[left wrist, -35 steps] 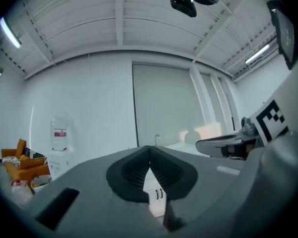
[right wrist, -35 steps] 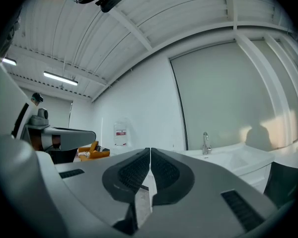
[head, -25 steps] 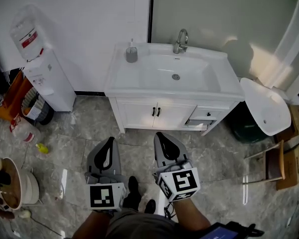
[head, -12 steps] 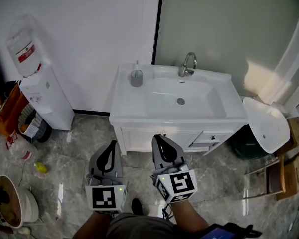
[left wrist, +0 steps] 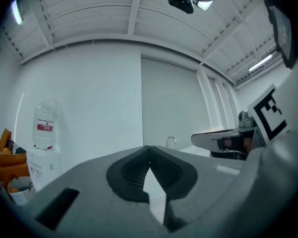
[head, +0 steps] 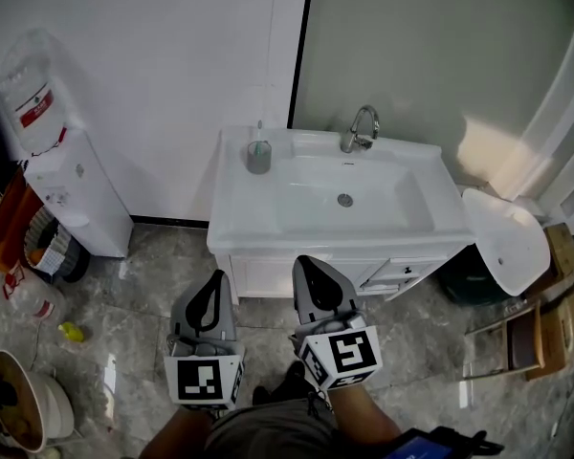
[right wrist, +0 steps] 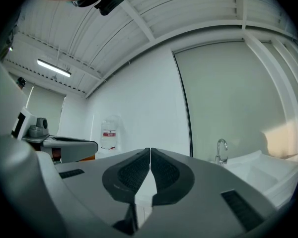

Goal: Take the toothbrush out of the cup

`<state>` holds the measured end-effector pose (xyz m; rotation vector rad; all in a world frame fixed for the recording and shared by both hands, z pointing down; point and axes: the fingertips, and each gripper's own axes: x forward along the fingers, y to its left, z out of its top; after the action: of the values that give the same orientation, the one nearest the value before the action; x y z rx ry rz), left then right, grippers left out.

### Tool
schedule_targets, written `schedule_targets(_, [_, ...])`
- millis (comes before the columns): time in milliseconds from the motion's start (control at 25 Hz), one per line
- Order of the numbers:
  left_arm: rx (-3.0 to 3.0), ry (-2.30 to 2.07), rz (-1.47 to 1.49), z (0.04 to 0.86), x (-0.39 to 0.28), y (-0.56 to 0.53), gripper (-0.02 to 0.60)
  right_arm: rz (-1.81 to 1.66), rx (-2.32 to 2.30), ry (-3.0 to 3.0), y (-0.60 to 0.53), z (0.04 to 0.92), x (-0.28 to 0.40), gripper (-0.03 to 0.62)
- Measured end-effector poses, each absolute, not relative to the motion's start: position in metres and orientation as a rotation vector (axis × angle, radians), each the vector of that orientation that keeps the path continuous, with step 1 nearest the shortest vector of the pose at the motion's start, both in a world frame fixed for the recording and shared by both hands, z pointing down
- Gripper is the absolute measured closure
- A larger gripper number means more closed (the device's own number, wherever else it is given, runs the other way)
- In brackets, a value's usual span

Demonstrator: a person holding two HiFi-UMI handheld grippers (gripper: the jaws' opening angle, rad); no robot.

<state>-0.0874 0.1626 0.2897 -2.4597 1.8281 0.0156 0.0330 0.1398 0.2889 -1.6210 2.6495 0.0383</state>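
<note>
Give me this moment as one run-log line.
left gripper: shut, empty | right gripper: shut, empty | toothbrush: in cup, counter back-left | task: not started

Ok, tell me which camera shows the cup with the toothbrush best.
The head view: the cup stands in plain sight at the vanity's back left corner, the toothbrush sticking up from it. Neither gripper view shows the cup; they catch the faucet but not that corner.

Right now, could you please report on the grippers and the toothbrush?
Left gripper and right gripper: fingers shut, both empty, short of the vanity. Toothbrush upright in grey cup, vanity's back left corner. Nothing blocking the reach.
</note>
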Motion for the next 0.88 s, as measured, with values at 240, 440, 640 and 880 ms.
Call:
schedule_targets(240, [-2.487,1.839,-0.027,0.308,-0.086,0.136,0.568,0.003,-1.65,2.654,0.114,0.307,0.037,0.579])
schedule_targets(440, [-2.487,1.837,-0.055,0.314,-0.08,0.101,0.568,-0.014,-1.665,2.65,0.08,0.317,0.046,0.579])
schedule_targets(640, [-2.49,1.85,-0.103,0.319,-0.076,0.054,0.568,-0.051,-1.647,2.647,0.031,0.318,0.048,0.579])
schedule_targets(880, [-2.48,1.872,-0.15,0.32,-0.07,-0.006,0.568,-0.069,-1.61,2.674,-0.036,0.32,0.051,0.579])
